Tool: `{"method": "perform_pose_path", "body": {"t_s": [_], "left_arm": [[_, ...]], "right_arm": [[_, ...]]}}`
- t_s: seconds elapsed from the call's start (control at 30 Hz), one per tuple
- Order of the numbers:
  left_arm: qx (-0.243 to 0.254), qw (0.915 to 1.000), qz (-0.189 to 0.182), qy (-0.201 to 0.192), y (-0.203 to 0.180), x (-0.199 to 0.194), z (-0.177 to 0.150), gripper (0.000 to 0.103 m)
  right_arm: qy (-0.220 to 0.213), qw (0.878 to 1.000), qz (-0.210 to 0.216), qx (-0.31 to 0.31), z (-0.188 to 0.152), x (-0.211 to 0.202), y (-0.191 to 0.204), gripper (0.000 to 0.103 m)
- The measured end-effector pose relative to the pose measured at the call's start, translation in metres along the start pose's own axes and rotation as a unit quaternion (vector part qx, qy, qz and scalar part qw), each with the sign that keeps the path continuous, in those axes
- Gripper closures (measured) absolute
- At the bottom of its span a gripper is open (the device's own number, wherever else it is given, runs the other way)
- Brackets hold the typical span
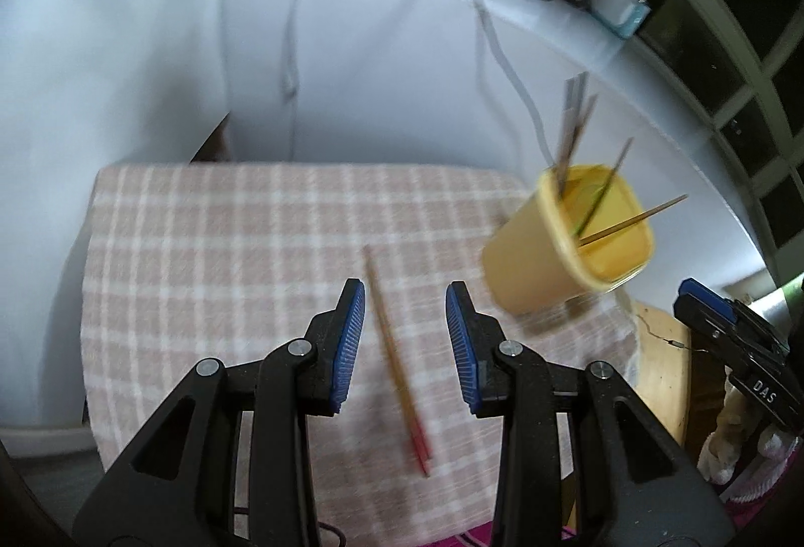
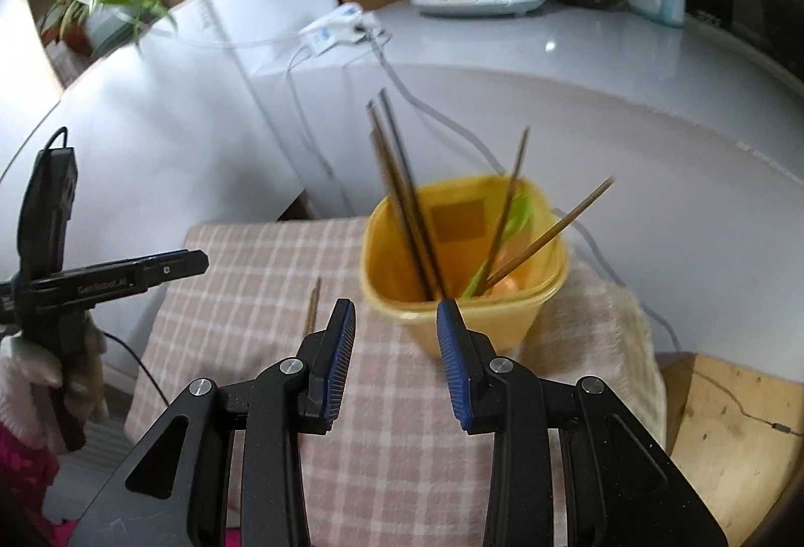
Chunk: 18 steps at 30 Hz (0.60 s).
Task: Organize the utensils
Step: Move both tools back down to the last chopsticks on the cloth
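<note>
Your left gripper (image 1: 404, 346) is spread, empty, with the chopstick (image 1: 397, 361) lying on the checked cloth (image 1: 201, 245) between its pads, not touching. Long axis runs 11 to 5 o'clock, red end at 5, nearest you. Left is the nearer one. Right gripper (image 2: 394, 356) also spread, nothing in it. Yellow cup (image 1: 568, 240) sits at 2 o'clock from the left gripper, already holding several sticks plus something green. Chopstick: thin, tan wood, slightly blurred.
</note>
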<state>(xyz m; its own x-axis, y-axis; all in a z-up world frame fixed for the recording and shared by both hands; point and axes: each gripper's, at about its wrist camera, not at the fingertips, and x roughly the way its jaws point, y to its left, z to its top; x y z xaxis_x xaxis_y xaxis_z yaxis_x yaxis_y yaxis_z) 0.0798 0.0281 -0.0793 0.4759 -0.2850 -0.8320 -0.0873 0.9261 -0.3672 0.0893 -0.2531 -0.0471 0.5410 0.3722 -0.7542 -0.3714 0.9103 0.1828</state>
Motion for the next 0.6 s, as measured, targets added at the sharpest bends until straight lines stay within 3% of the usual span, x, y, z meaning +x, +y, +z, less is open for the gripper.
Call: {"method": "perform_pose_path", "body": {"t_s": [0.33,0.6], "left_arm": [[-0.032,0.9969,0.009,0.071,0.025,0.043,-0.048,0.070],[-0.031,0.9938,0.018,0.106,0.014,0.090,-0.063,0.070]], "right_arm": [[0.080,0.996,0.040,-0.003,-0.034,0.049,0.019,0.071],[0.120,0.992,0.031,0.000,-0.059,0.072,0.018,0.071]]}}
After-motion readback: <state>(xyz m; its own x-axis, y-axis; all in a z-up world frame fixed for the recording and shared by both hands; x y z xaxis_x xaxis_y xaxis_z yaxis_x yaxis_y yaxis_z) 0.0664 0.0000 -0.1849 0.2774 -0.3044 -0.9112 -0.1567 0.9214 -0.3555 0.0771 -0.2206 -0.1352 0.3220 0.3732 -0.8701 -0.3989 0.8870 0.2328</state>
